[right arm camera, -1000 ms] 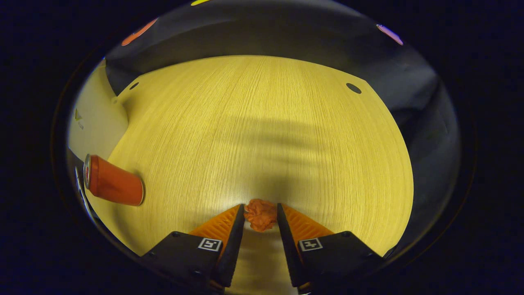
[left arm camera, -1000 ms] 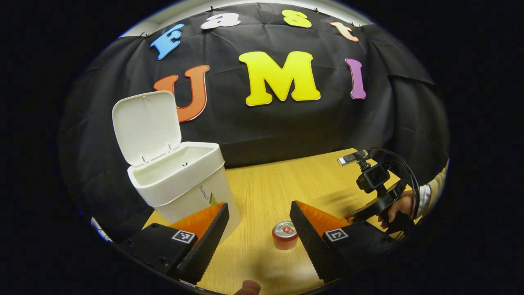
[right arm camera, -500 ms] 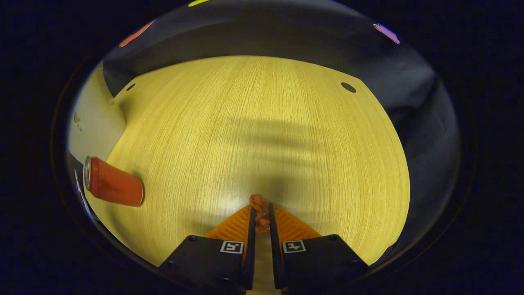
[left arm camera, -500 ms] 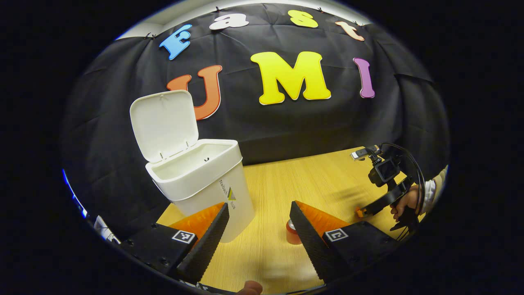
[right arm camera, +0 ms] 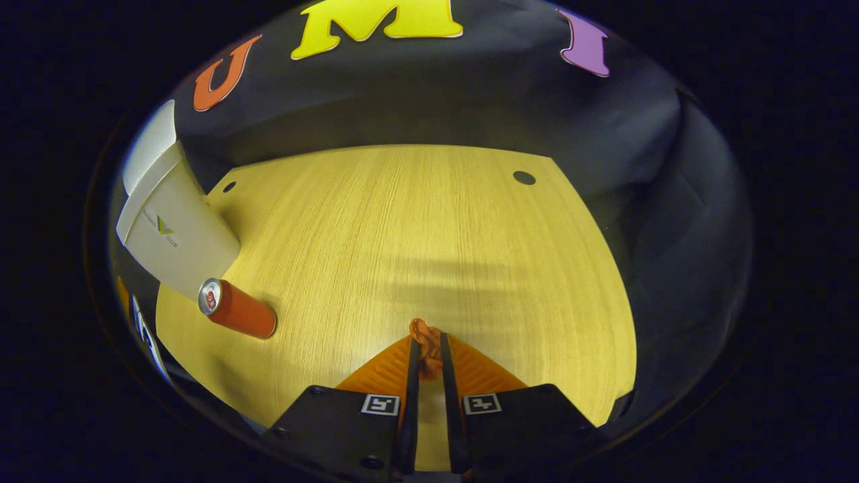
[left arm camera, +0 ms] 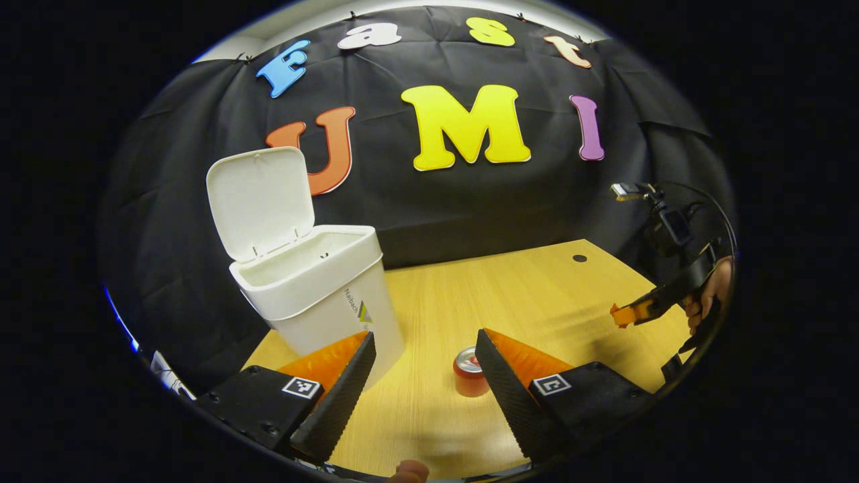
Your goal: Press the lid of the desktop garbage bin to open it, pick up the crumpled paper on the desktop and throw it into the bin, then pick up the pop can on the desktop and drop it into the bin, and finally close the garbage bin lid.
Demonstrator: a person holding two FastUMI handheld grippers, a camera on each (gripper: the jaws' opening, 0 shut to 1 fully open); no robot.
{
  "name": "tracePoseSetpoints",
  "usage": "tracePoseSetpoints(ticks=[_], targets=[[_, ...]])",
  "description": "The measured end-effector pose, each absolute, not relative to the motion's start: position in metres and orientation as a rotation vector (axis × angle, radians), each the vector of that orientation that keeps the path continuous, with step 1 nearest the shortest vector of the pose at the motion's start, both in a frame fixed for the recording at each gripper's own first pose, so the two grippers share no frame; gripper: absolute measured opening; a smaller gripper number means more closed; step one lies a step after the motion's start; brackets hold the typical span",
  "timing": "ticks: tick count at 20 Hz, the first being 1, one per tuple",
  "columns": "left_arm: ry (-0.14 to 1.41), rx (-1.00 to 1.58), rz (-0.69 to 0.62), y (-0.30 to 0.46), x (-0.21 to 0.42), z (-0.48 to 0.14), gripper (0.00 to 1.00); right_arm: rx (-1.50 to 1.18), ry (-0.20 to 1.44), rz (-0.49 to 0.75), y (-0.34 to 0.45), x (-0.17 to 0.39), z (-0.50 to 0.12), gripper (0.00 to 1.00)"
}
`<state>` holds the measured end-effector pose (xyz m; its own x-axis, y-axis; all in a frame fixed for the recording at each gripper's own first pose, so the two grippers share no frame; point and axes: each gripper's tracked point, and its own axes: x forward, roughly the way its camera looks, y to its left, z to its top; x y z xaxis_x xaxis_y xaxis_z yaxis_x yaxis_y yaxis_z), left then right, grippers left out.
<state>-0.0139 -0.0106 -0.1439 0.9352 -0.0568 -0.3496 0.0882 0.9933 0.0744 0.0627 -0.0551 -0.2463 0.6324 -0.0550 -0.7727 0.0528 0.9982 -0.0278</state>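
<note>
The white desktop bin [left arm camera: 322, 302] stands at the table's left with its lid [left arm camera: 260, 200] swung up and open. A red pop can [left arm camera: 467, 377] stands upright on the table, just ahead of my open left gripper [left arm camera: 424, 349] and partly behind one finger. My right gripper [right arm camera: 428, 343] is shut on the orange crumpled paper [right arm camera: 425, 333], held above the table. In the left gripper view that right gripper [left arm camera: 629, 313] hangs at the far right, raised off the table in a hand [left arm camera: 713, 294]. The right gripper view has the can [right arm camera: 238, 312] and the bin [right arm camera: 176, 235] at its left.
The wooden table [right arm camera: 416, 228] has a small round hole [right arm camera: 523, 178] near its far right corner and another [right arm camera: 229, 186] near the bin. Black cloth walls close the back and sides. A fingertip [left arm camera: 406, 471] shows at the bottom edge.
My right gripper closed on the crumpled paper, then lifted it off the table and tilted up. The left gripper stayed open, swaying only slightly near the can.
</note>
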Motion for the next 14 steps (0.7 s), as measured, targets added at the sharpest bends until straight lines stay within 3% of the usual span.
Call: tracePoseSetpoints(ticks=[7,14], targets=[[0.364,0.062,-0.126,-0.035,-0.010,-0.149,0.99,-0.026,0.638,-0.063,-0.057,0.059,-0.125,0.20],[0.380,0.041,-0.109,-0.012,-0.013,-0.158,0.99,-0.074,0.358,-0.002,0.002,0.091,-0.012,0.19]])
